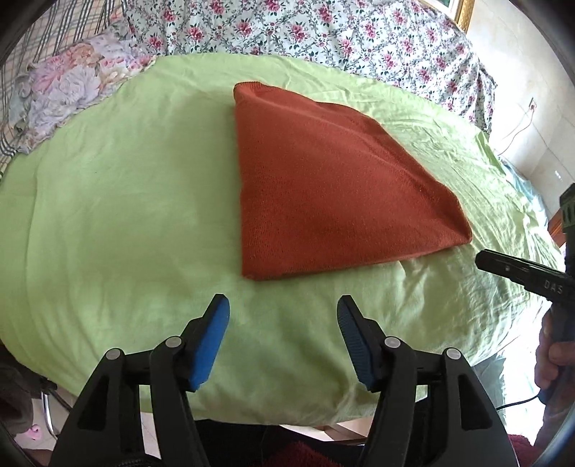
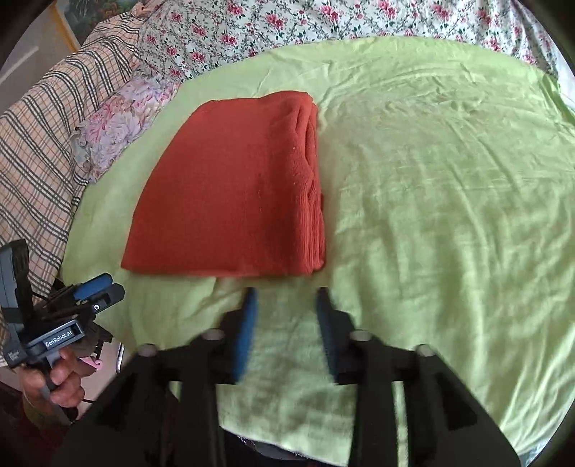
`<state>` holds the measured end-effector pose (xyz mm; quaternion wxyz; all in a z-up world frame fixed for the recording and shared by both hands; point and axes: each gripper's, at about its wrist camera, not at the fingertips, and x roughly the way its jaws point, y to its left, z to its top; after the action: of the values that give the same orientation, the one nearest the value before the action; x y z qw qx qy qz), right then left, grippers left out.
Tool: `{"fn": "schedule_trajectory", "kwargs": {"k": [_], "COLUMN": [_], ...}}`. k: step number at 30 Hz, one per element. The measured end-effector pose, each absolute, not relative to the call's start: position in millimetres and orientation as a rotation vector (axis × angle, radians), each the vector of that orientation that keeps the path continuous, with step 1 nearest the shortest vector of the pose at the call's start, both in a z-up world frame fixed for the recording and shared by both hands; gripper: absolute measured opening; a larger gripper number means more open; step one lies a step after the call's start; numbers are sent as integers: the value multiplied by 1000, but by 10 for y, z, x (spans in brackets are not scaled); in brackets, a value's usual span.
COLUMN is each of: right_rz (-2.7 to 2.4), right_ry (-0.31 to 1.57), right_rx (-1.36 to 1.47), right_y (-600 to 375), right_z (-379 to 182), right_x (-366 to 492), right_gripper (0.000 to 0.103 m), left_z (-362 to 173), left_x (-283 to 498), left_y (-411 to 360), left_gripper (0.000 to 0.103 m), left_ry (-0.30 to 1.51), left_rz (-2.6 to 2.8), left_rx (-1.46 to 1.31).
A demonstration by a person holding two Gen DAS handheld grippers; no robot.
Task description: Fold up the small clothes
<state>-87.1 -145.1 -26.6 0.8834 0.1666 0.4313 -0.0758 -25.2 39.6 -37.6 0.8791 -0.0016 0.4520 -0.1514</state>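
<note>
A rust-red knitted garment (image 1: 323, 186) lies folded flat on the green sheet (image 1: 125, 215). It also shows in the right wrist view (image 2: 233, 194), its stacked edges at its right side. My left gripper (image 1: 284, 305) is open and empty, just short of the garment's near edge. My right gripper (image 2: 285, 298) is open and empty, a little short of the garment's near right corner, and looks blurred. The right gripper shows at the right edge of the left wrist view (image 1: 517, 273). The left gripper shows at the lower left of the right wrist view (image 2: 97, 291).
The green sheet (image 2: 431, 215) covers a rounded surface. A floral quilt (image 1: 323, 32) lies behind it. A pale floral pillow (image 1: 68, 89) and a plaid cloth (image 2: 39, 143) lie at the far left. The sheet's near edge drops to the floor (image 1: 341, 427).
</note>
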Motion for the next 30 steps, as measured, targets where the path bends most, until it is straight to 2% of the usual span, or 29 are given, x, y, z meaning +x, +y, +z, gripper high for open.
{"fn": "schedule_trajectory", "kwargs": {"k": [1, 5, 9, 12, 20, 30], "right_rz": [-160, -158, -138, -104, -100, -89], "right_ry": [894, 877, 871, 884, 918, 906], "right_rx": [339, 303, 274, 253, 201, 196], "right_y": [-1429, -1360, -1221, -1130, -1033, -1021], "right_z": [-250, -177, -113, -113, -172, -172], "right_x": [-905, -971, -1044, -1097, -1163, -858], "right_gripper": [38, 42, 62, 76, 86, 86], "left_z": [-369, -329, -292, -282, -273, -242], "left_x": [-266, -324, -435, -510, -482, -231], "left_y": [393, 387, 415, 463, 527, 415], "left_gripper": [69, 73, 81, 81, 87, 90], "left_ry": [943, 930, 911, 908, 923, 898], "left_rz": [-308, -278, -250, -247, -225, -207], "left_rx": [5, 51, 102, 123, 132, 128]}}
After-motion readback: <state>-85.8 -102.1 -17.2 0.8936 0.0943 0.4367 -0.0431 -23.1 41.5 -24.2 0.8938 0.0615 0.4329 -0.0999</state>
